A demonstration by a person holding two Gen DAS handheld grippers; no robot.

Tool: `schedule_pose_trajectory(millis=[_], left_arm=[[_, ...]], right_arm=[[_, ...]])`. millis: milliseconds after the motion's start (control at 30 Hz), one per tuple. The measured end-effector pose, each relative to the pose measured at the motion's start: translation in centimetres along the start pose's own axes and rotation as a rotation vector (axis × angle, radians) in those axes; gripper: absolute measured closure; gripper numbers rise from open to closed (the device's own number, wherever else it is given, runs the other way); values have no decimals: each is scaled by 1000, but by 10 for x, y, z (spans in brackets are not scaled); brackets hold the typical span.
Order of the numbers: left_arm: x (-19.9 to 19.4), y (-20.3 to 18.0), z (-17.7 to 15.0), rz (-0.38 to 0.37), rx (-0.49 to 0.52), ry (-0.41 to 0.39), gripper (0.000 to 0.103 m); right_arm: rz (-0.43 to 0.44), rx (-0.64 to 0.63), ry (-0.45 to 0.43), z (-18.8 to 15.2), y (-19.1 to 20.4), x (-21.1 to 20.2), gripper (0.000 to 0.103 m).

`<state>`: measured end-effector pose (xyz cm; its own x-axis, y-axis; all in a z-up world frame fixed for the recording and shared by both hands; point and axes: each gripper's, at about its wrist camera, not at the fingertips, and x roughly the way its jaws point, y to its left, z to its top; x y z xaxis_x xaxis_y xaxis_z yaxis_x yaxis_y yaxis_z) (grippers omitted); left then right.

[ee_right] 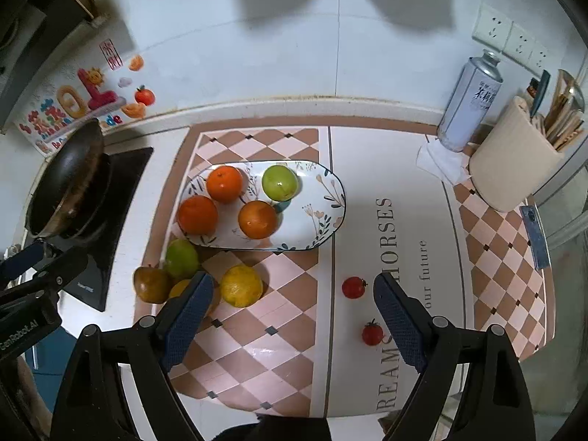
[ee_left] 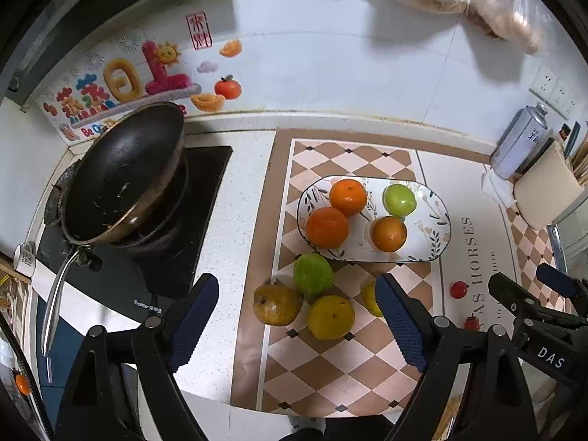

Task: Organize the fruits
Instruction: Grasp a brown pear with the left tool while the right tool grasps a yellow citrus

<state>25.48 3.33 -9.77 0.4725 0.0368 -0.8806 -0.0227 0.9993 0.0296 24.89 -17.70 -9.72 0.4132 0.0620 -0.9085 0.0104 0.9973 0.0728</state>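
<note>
My left gripper [ee_left: 297,327] hangs above the counter [ee_left: 228,220] with its fingers [ee_left: 193,321] spread wide and nothing between the pads. My right gripper [ee_right: 294,319] is the same: fingers [ee_right: 398,318] wide apart, gripping nothing.

The flowered oval plate [ee_left: 433,220] lies on the checkered mat [ee_left: 330,375] at about twelve o'clock from both grippers. It carries four fruits: an orange [ee_left: 348,197] at its eleven o'clock, a second orange [ee_left: 327,228] touching that one at the plate's nine o'clock end, a third orange [ee_left: 388,234] near the middle, and a green fruit [ee_left: 399,200] at about one o'clock, close against the third orange.

Off the plate, toward its seven o'clock, a cluster of loose fruit lies on the mat: a second green fruit [ee_left: 313,273] just beside the rim, a brownish pear [ee_left: 278,305] at the mat's left edge, a yellow citrus [ee_left: 330,316], and another yellow fruit [ee_left: 370,299] partly hidden behind my left gripper's right-hand finger.

In the right wrist view two cherry tomatoes lie on the mat's white lettered band, one [ee_right: 353,287] at the plate's five o'clock, the other [ee_right: 372,333] nearer me, just beside my right-hand finger.

A black wok [ee_left: 123,176] sits on the stove [ee_left: 176,257] at nine o'clock. A spray can [ee_right: 468,104] and a beige utensil holder [ee_right: 514,161] stand at two o'clock.
</note>
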Motion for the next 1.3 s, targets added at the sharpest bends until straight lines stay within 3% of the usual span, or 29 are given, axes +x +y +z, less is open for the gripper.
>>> schedule_pose_trajectory(millis=[300,533,567,633,800,933,1000,1067,1300], left_arm=[[-22,4,-14,-2,-13,-37,16],[-6,15,-18,65,-28,-25,16],[3,18,-18,79,-26,-6,16],[22,24,-19,112,-22,42,3],[72,44,-25,136,-70,170,3],[128,70,-30,-17,-252,346,3],[147,75,-30,-49,-302,385,3],[161,72,-28,-40,-277,397,3],[186,50,-29,-27,-54,425,4]], right_arm=[[30,24,-28,-12,3,-21,12],[100,68,82,-15,3,31,12],[123,83,114,-16,3,45,12],[162,119,180,-18,1,79,12],[249,196,316,-23,4,153,12],[296,244,394,-27,10,197,21],[289,237,417,-27,14,211,23],[278,214,428,-26,19,219,23],[258,157,465,-24,35,236,24]])
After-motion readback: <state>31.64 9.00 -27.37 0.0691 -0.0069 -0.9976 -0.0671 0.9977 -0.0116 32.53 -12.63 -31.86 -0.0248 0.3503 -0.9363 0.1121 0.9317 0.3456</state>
